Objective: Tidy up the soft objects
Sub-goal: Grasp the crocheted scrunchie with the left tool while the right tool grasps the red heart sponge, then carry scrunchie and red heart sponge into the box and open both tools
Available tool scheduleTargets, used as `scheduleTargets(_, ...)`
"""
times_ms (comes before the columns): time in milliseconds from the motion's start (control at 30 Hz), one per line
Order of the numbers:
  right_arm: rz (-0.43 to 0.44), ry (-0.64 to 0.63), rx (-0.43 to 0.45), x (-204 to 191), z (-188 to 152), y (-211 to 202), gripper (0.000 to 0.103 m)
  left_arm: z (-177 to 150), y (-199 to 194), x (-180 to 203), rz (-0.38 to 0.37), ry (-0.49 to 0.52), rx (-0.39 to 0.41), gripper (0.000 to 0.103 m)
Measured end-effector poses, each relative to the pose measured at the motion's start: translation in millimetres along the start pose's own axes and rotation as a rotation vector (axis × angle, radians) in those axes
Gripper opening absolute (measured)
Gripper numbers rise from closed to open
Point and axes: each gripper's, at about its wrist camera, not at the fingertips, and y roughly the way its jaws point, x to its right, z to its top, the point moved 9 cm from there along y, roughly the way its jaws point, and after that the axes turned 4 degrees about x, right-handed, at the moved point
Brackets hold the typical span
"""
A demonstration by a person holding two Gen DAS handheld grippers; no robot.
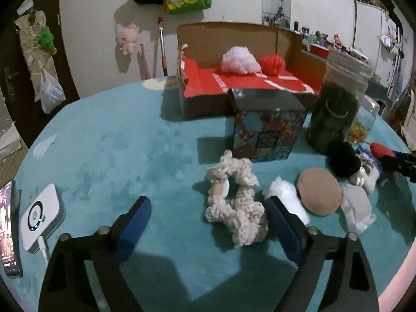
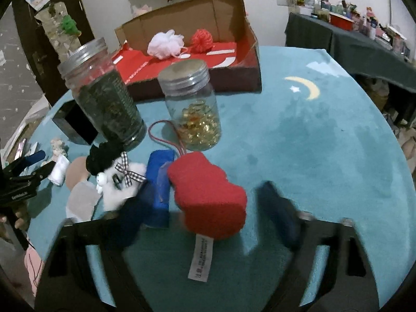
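1. Left gripper (image 1: 208,223): blue-padded fingers (image 1: 135,223) spread wide above the teal table cover (image 1: 104,156), holding nothing.
2. A cream crocheted scrunchie (image 1: 235,202) lies between the left fingers, nearer the right-hand one and just ahead of its tip.
3. Just past that right-hand finger sit a white cotton wad (image 1: 286,195), a tan round puff (image 1: 319,192) and a translucent white pouch (image 1: 357,208), close together.
4. Farther ahead of the left fingers, a patterned box (image 1: 267,135) and a dark-filled jar (image 1: 335,111) stand before the open cardboard box (image 1: 234,41), which holds a white mesh puff (image 1: 239,59) and a red mesh puff (image 1: 271,63).
5. Right gripper (image 2: 205,208): fingers spread, blurred, clamping nothing.
6. A red plush piece (image 2: 208,195) with a white label (image 2: 201,257) lies on the table between the right fingers; whether either finger touches it cannot be told.
7. Beside the left-hand finger of the right gripper lie a blue block (image 2: 158,182) and a white plush toy with a checked bow (image 2: 124,182).
8. Ahead of the right fingers stands a lidded jar of golden capsules (image 2: 195,109).
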Motion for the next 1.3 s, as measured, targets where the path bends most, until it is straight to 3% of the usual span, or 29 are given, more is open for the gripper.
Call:
scheduleTargets(67,0.024,-0.003,0.009,-2,0,-2,0.046,-2,3,4,-0.044,0.0,-0.021,0.069)
scheduleTargets(100,0.02,-0.009,0.02,-3,0,-4,0.046,-3,4,7,-0.068,0.002,-0.03,0.054)
scheduleTargets(200,0.003,-0.035,0.08,-8,4,-15,0.044,-4,-2,14,-0.098,0.024,-0.019,0.031)
scheduleTargets(333,-0.007,-0.067,0.156,-16,14,-34,0.044,0,-16,16,-0.067,0.05,0.026,0.03)
scheduleTargets(433,0.036,-0.055,0.175,-25,20,-41,0.044,7,-28,18,-0.083,0.035,0.057,0.03)
scheduleTargets(633,0.117,-0.044,0.177,-51,20,-36,0.044,22,-48,54,-0.195,0.06,0.12,0.03)
scheduleTargets(867,0.151,-0.049,0.151,-77,13,-18,0.044,30,-36,112,-0.328,0.098,0.104,0.03)
scheduleTargets(1300,0.155,-0.028,0.119,-74,13,-8,0.044,23,-19,118,-0.351,0.069,0.042,0.03)
